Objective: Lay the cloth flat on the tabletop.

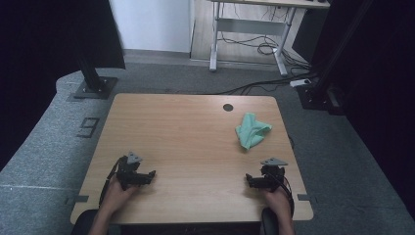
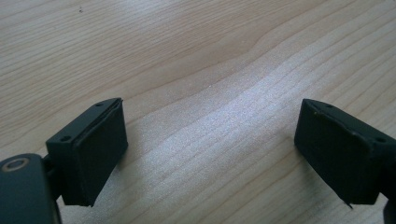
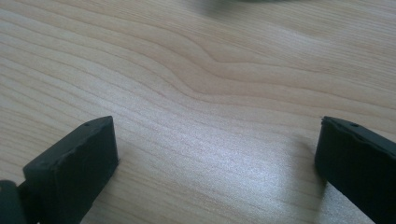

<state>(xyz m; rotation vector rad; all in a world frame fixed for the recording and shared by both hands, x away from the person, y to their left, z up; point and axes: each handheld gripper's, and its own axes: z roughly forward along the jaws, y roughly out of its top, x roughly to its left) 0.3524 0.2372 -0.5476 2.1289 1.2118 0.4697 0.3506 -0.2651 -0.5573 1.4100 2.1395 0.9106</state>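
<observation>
Wooden worktop [image 1: 186, 132], light grain, with a crumpled green cloth [image 1: 251, 130] as the landmark; it lies toward the far right part of the worktop, just near-right of the round cable hole [image 1: 228, 107]

Left gripper [image 1: 147, 177] sits well apart from the cloth, far to its left and nearer the person, close to the worktop's near edge. Held in the person's left hand [image 1: 116, 193]. In the left gripper view [image 2: 210, 154] its fingers [image 2: 93, 149] stand wide apart with bare wood between them, clamped on nothing, tips low over the surface

Right gripper [image 1: 250, 180] is nearer the person than the cloth, roughly straight toward the near edge from it, not touching it. Right hand [image 1: 278, 199] holds it, cable looping beside the wrist. In the right gripper view [image 3: 215, 163] the fingers [image 3: 79, 168] are spread fully apart, bare wood between them; a blurred greenish smear at the top edge may be the cloth, cannot tell for sure

Both grippers point inward toward each other. Cloth untouched by either
</observation>
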